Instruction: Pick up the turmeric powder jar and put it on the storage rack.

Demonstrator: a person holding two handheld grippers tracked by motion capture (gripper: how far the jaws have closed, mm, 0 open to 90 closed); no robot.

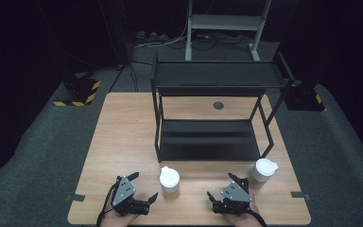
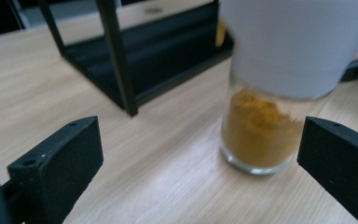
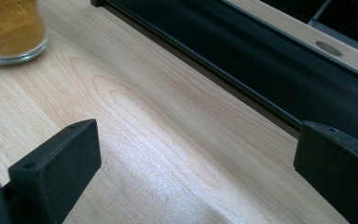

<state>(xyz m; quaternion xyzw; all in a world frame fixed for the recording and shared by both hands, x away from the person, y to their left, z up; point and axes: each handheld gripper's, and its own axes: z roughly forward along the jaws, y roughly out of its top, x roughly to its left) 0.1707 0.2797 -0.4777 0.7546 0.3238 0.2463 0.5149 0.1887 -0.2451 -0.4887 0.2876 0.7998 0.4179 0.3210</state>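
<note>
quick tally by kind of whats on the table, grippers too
spice jars with white lids: 2, one near the left gripper, one by the right gripper
black two-tier rack: 1
grippers: 2, left gripper and right gripper, both with jaws apart and holding nothing
total: 5

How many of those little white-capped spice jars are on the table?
2. One jar stands near the table's front middle, just right of the left gripper. The other jar stands farther right, beside the right gripper. Both are in front of the black shelf rack.
</note>
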